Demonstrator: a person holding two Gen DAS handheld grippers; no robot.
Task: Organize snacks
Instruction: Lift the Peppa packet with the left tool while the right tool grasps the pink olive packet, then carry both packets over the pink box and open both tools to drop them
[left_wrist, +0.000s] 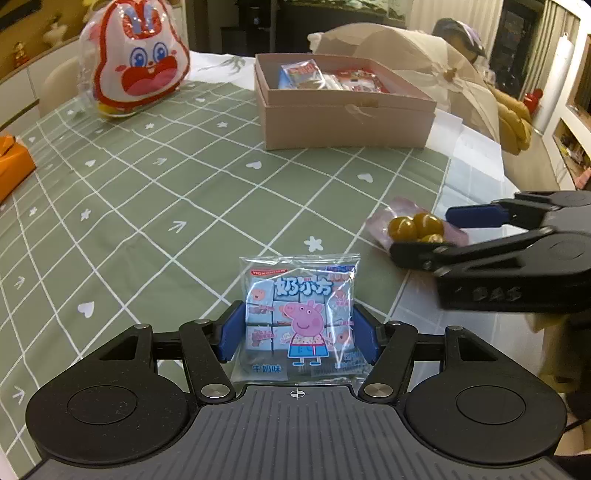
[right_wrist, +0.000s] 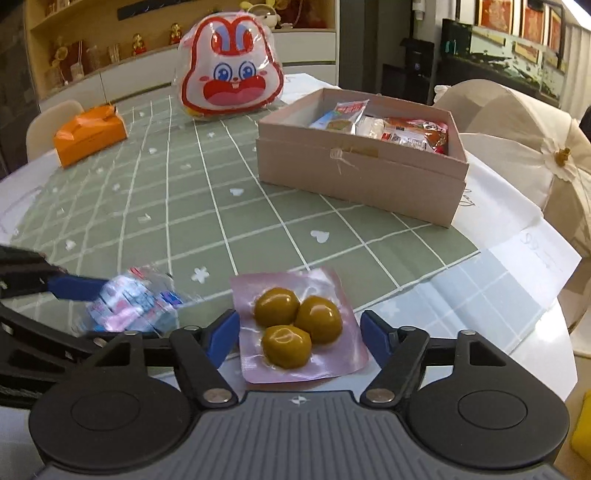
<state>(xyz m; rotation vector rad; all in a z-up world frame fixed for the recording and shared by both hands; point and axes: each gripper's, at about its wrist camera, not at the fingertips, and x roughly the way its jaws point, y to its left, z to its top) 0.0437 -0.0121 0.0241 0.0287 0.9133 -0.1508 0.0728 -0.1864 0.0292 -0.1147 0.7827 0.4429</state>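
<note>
- Nearest the left wrist camera: left gripper (left_wrist: 298, 330), fingers clamped on one clear packet of milk cubes (left_wrist: 300, 317), held above the desk (left_wrist: 155, 192).
- Right gripper (right_wrist: 300, 332): fingers set either side of one pink pouch (right_wrist: 297, 325) holding three olive-green balls; firm contact cannot be told.
- One open cardboard box (right_wrist: 354, 173) already contains several snacks.
- Remaining, by estimate: two packets to box.
</note>
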